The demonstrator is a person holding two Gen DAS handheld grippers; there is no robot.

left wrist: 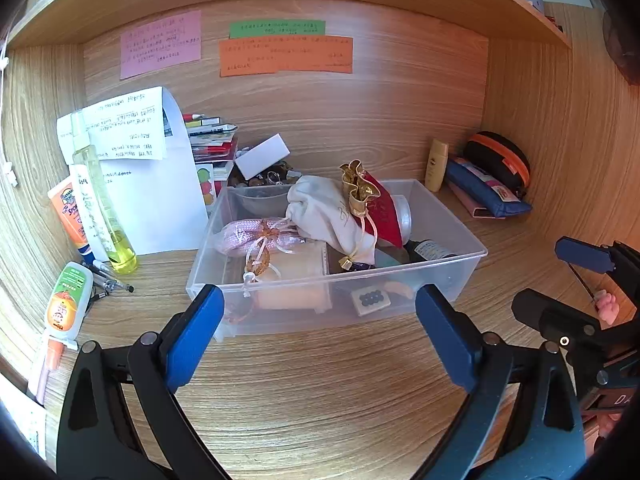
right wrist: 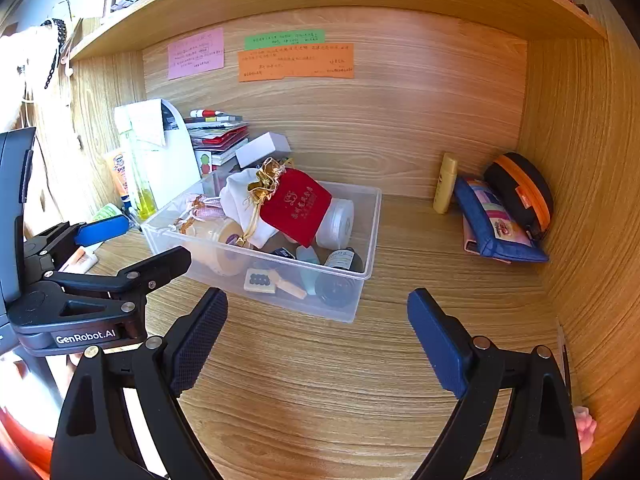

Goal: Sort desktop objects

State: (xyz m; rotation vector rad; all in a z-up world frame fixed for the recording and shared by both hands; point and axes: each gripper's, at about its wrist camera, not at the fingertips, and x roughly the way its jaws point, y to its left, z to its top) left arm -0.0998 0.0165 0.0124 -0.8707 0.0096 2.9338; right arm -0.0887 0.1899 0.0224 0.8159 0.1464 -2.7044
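The left gripper [left wrist: 320,334] has its jaws spread wide and holds nothing, poised above the bare table [left wrist: 320,380] just short of the clear plastic bin [left wrist: 452,276]. The right gripper [right wrist: 318,334] is likewise spread and empty, facing the same bin from its right-hand side. The bin sits mid-table and already holds a fair load: a red pouch [right wrist: 296,210] with gold trim lying on a white cloth bag [left wrist: 324,212], a pink mesh bag [left wrist: 248,236], a white jar [right wrist: 338,224], a dark bottle [right wrist: 340,260] and a small tile [left wrist: 370,300] against the front wall. Much seems left to sort. Along the left edge stand a tall yellow spray bottle [left wrist: 100,200], an orange sunscreen tube [left wrist: 70,216], a small green-and-orange bottle [left wrist: 66,300] and some pens [left wrist: 108,276]; by the right wall a yellow bottle [right wrist: 445,184], a blue pencil case [right wrist: 498,226] and a black-and-orange zip case [right wrist: 524,190] lie outside the bin. Neither gripper is yet committed to one of them.
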